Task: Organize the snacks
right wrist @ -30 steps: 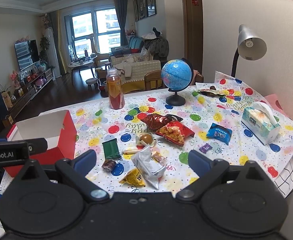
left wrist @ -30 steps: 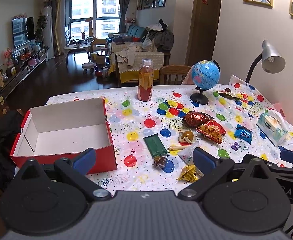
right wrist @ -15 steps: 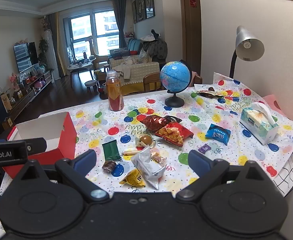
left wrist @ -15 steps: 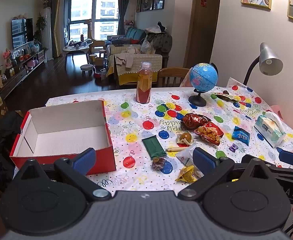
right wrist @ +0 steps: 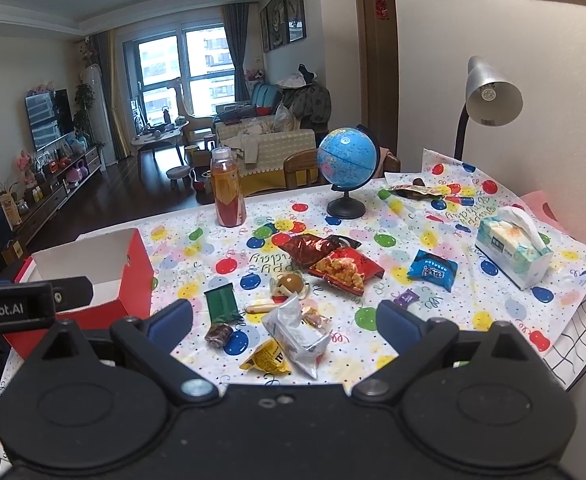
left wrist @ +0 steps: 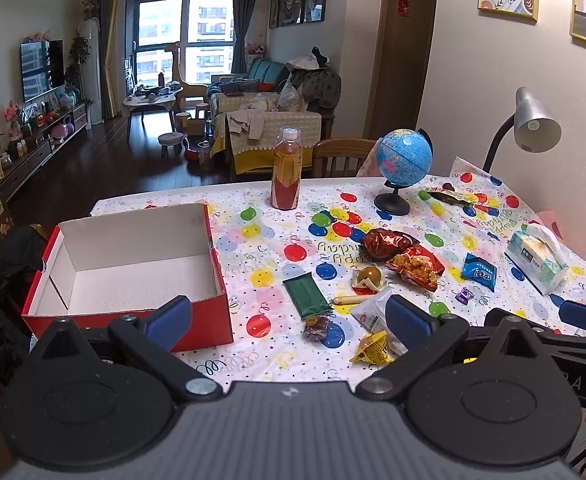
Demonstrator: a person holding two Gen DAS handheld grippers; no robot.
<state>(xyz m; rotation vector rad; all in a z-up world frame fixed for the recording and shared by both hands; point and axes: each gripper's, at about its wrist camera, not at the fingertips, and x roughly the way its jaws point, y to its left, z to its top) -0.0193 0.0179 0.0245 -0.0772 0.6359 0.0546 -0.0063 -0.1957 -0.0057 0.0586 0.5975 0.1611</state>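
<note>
Both tongs have pulled back a little. The left tongs [left wrist: 289,316] and right tongs [right wrist: 285,320] are spread wide, holding nothing. The snacks [right wrist: 297,328] lie on the desk [right wrist: 505,312] just ahead, beside the red box [left wrist: 209,320].

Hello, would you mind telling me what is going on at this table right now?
A person holds a gripper in each hand over a table scattered with snack packets. The left gripper and the right gripper are both open and hold nothing. The red box at the left is empty. Packets such as the green packet and the blue packet lie on the tablecloth, so sorting has not begun.
</note>
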